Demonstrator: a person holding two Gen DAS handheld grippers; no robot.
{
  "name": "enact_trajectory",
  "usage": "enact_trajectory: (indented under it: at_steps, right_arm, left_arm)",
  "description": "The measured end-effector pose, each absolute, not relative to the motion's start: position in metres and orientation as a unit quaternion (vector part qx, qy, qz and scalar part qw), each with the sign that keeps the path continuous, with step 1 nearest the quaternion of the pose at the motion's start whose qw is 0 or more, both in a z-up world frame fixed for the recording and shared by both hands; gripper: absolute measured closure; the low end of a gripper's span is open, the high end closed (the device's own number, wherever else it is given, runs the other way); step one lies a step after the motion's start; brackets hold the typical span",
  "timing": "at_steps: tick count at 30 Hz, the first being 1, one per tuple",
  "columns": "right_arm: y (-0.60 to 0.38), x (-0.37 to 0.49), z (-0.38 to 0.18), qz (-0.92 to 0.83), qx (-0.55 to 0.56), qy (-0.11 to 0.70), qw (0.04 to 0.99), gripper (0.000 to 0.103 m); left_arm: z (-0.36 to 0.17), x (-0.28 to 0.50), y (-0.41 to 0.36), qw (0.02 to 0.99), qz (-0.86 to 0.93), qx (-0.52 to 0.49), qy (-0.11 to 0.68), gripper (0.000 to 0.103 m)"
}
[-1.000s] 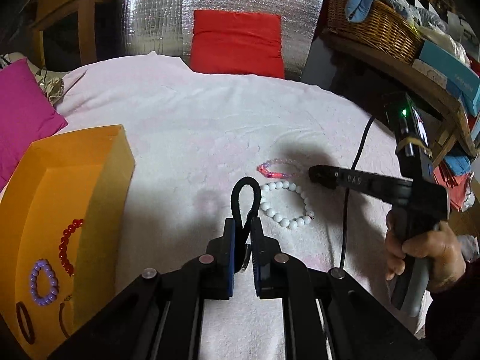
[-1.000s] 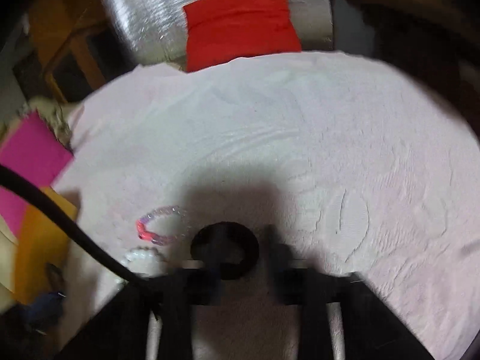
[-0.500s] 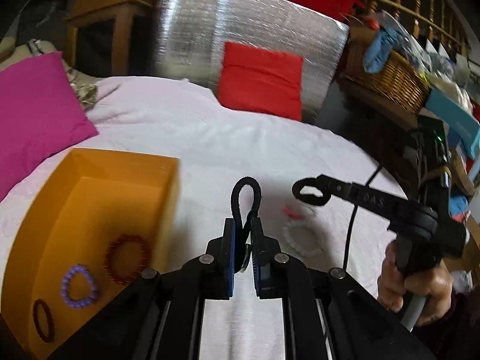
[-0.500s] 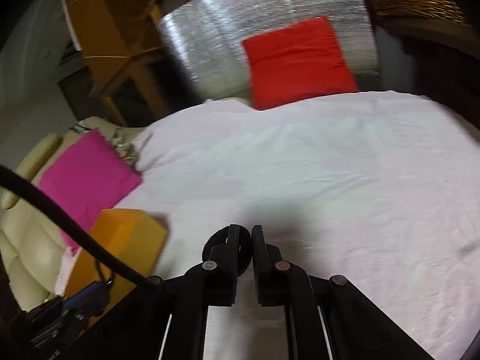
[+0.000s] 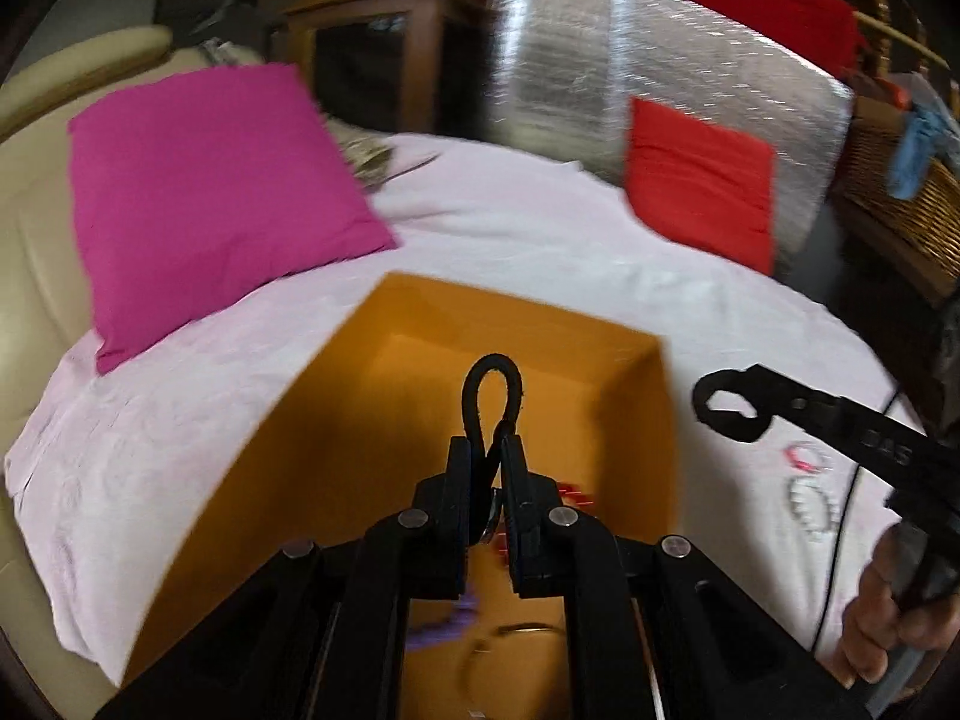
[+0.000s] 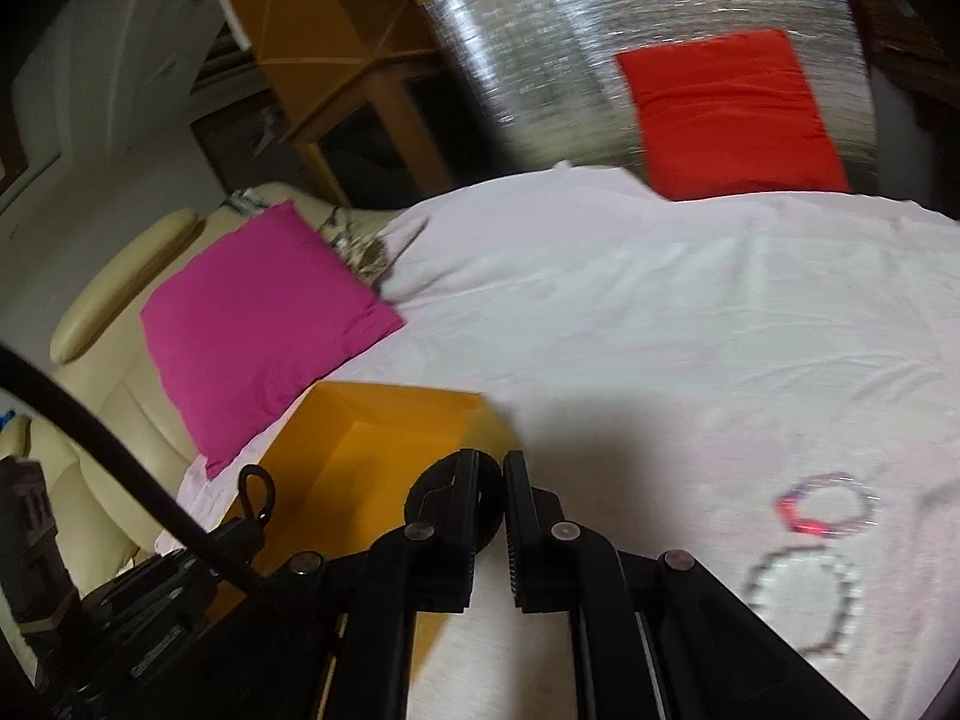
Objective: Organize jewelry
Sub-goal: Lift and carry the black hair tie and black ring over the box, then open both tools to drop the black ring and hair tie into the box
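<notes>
Both tongs are nearly closed: our left tongs (image 5: 492,462) pinch a black looped cord band (image 5: 491,387) above the open orange plastic box (image 5: 336,420), and our right tongs (image 6: 491,480) grip a black ring-shaped band (image 6: 447,501) beside that box. We judge the sorting partly done, since the box already holds a red beaded bracelet (image 5: 573,493), a blurred purple beaded piece (image 5: 447,630) and a thin dark ring (image 5: 516,636). Left on the pale pink cloth-covered surface (image 6: 660,330) are a pink translucent beaded bracelet (image 6: 825,504) and a white pearl-bead bracelet (image 6: 801,597).
</notes>
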State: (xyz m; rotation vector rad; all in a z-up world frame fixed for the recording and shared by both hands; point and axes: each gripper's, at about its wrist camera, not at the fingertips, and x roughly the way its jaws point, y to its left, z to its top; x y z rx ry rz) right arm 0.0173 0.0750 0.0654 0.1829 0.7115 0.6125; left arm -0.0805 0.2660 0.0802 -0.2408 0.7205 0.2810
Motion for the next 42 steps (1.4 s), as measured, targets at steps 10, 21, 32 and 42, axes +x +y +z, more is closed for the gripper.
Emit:
enact_trajectory:
  at_steps: [10,21,32,42]
  right_arm:
    - [0.140,0.017,0.057,0.328,0.052,0.344,0.878,0.094]
    - [0.163,0.040,0.041,0.324,0.053,0.374,0.867,0.088]
    - [0.097,0.040,0.063,0.275,0.147,0.350,0.883,0.073]
    - [0.027,0.016,0.078,0.197,0.140,0.348,0.906,0.073]
  left_arm:
    - [0.050,-0.077,0.307,0.895,0.179,-0.119,0.390,0.092]
    - [0.046,-0.067,0.302,0.897,0.159,-0.099,0.401,0.065]
    - [0.064,-0.068,0.275,0.912,0.146,-0.082,0.374,0.056]
    - [0.088,-0.069,0.212,0.932,0.114,-0.049,0.340,0.039]
